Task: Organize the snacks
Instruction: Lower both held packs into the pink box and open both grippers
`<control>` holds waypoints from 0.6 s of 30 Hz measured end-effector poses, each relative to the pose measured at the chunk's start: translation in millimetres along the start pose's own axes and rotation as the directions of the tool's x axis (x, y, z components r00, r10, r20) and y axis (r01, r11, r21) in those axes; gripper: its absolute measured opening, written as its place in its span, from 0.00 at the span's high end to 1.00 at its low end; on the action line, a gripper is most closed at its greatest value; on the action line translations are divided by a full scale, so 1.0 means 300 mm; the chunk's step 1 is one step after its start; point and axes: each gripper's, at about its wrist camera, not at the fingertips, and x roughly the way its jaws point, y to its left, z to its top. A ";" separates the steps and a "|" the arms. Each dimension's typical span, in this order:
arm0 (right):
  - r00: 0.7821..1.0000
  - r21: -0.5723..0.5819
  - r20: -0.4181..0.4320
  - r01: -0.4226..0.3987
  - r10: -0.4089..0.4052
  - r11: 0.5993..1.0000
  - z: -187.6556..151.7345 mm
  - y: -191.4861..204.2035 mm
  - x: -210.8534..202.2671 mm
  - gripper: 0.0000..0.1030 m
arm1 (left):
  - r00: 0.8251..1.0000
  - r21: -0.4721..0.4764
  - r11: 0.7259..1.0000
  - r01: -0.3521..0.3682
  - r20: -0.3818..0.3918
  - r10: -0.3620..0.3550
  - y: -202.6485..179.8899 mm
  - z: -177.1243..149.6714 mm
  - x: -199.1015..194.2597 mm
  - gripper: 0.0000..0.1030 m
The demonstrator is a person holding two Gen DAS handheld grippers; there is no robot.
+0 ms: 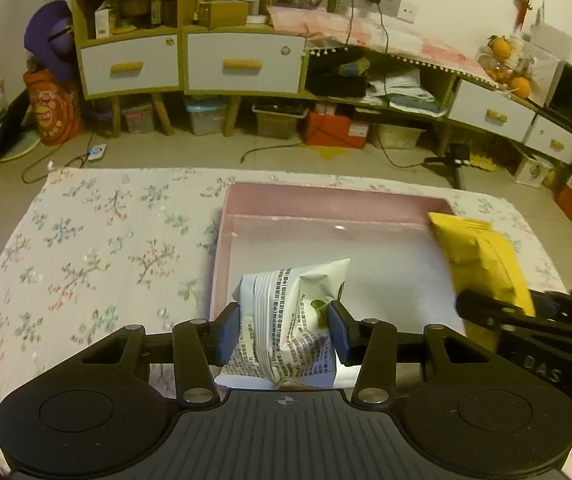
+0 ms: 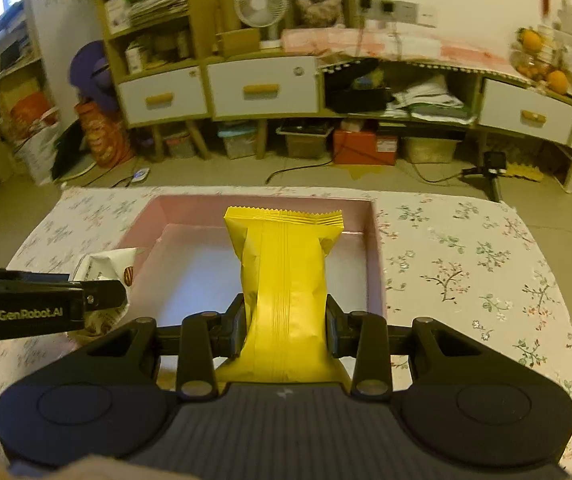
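Snacks are in both grippers at once, held above the near half of the pink box (image 1: 222, 240) that sits on the floral tablecloth (image 1: 98, 256). The left gripper (image 1: 284, 330) pinches a white packet (image 1: 298, 312) printed with small text, its blue pads pressed into the crumpled sides. The right gripper (image 2: 284, 326) clamps a yellow packet (image 2: 282, 264) around its lower middle, so the crimped top edge points toward the far wall of the box. In the left wrist view the yellow packet (image 1: 482, 264) hangs over the right side of the box, just beside the white one, and the box floor looks bare.

The step in hand seems to be setting both packets down inside. To do it well, each should probably go low before release, white to the left half and yellow to the right, lying flat and parallel to the walls rather than dropped. The grippers are close together, so lowering one at a time would likely avoid a knock, and the soft wrappers need only a gentle opening to fall free.
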 end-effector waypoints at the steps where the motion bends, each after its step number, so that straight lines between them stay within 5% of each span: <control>1: 1.000 0.009 0.001 0.004 -0.004 1.000 0.000 -0.004 0.009 0.67 | 1.000 0.004 1.000 -0.004 0.006 0.004 -0.003 0.003 0.014 0.57; 18: 0.998 0.058 -0.052 0.044 -0.041 0.997 -0.012 0.007 0.092 0.65 | 0.997 0.066 0.995 -0.075 0.000 0.075 -0.040 0.010 0.177 0.56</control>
